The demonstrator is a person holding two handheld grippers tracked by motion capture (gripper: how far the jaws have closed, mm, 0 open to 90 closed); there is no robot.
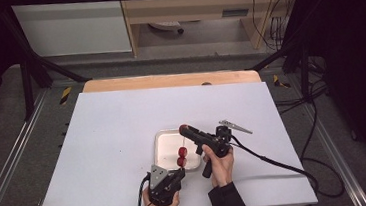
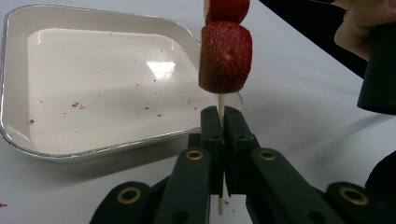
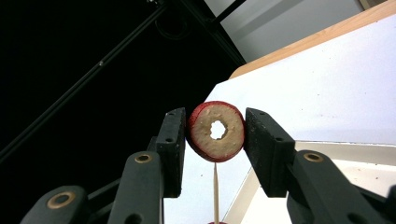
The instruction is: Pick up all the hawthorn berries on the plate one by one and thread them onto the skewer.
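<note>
Skewer [image 2: 221, 100]: thin wooden stick, upright, pinched near its lower end between the pressed-together jaws of the left gripper [image 2: 221, 122], at the near right corner of the tray [image 1: 163, 137]. Tip visible just under the held slice [image 3: 215, 131] in the right gripper view.

Threaded pieces [image 1: 181, 156]: two red fruit chunks, already stacked on the stick; the lower one [image 2: 225, 57] sits a little above the left jaws.

Held slice: red-skinned round with pale flesh and a central hole, clamped by its rim between the right gripper [image 3: 215, 140] pads, above the skewer tip.

Step in hand, as judged: thread the slice. Line the hole up over the tip, lower straight along the stick, and keep the left grip still so the stick does not lean. A sideways push could split the slice or bend the wood.

Tray: white, shallow, with juice specks only; its rim lies just beside the left gripper.

Table [image 1: 113, 134]: white sheet, open on the left and far sides. The near edge lies close beneath both hands, so the room for movement is upward and forward.
</note>
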